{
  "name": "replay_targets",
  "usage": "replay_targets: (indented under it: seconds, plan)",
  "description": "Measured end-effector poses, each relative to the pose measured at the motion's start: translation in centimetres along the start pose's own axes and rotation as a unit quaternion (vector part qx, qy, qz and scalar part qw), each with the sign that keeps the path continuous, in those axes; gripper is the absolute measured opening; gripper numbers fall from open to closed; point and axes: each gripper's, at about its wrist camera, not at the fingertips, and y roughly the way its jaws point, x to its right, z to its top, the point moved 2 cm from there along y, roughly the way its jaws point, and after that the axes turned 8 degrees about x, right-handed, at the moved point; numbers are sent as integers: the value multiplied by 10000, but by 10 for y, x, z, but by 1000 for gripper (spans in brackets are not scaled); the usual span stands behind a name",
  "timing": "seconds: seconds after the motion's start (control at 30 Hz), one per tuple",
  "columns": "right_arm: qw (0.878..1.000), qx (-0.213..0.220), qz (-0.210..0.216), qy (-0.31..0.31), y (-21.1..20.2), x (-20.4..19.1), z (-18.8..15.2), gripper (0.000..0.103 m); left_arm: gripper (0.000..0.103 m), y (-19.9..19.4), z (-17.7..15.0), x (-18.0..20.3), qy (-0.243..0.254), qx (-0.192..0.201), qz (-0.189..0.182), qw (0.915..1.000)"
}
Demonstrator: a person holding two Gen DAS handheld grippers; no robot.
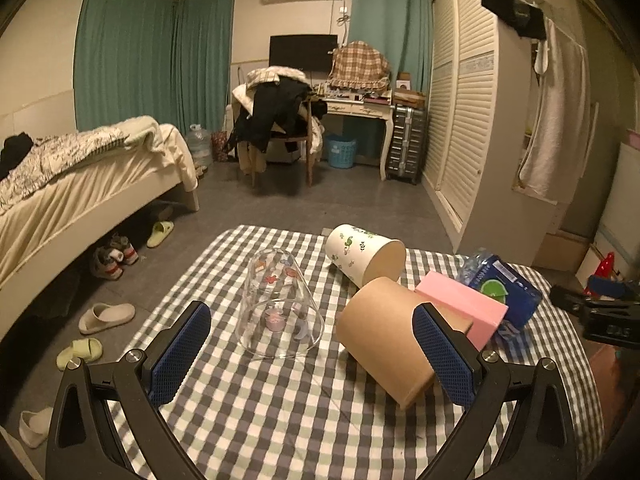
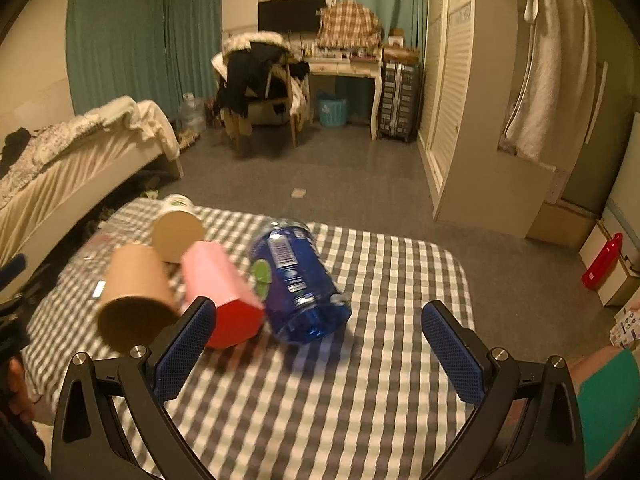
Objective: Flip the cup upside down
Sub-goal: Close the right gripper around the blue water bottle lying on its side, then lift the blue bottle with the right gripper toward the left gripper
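The glass [image 1: 278, 312] stands mouth-down on the checked cloth [image 1: 280, 420] near the middle of the table, toward its left edge, so by my reading the flip is already done for this one. The left gripper [image 1: 312, 356] hangs just short of it, jaws spread wide and grasping nothing, as if it has let go or is lining up.

To the glass's right lie two paper cups on their sides: a brown cup [image 1: 386, 336] nearest, a white cup [image 1: 362, 254] beyond it toward the far edge. Neither is flipped.

Beside them lie one pink box [image 1: 464, 306] and one blue bottle [image 1: 506, 288], both tipped over, crowding the right half.

The right gripper [image 2: 332, 352] is spread too, empty, hovering over bare cloth near the right edge, the bottle just ahead of it.

Count: three cups, one box, one bottle.
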Motion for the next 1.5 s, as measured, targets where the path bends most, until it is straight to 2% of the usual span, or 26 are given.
replay_targets:
  seconds: [0.2, 0.43, 0.53, 0.7, 0.93, 1.17, 1.5]
  plan:
    - [9989, -387, 264, 99, 49, 3, -4, 102, 103, 18, -5, 4, 23, -182, 90, 9998]
    - [9971, -532, 463, 283, 69, 9, -12, 91, 103, 24, -9, 9, 134, -255, 89, 9995]
    - [9949, -649, 680, 353, 76, 7, -12, 77, 103, 24, -11, 9, 125, -289, 109, 9994]
    - [9934, -675, 816, 452, 78, 6, -11, 74, 103, 24, -11, 11, 158, -305, 92, 9994]
    - [9965, -649, 418, 320, 45, 5, -26, 70, 103, 18, -8, 16, 206, -245, 1, 9995]
    - [9963, -764, -381, 137, -11, -17, -63, 68, 103, -10, -7, 18, 244, -95, -194, 9995]
    - [9932, -1002, -553, 213, -65, -72, -89, 68, 103, -49, 2, -1, 65, 112, -348, 9993]
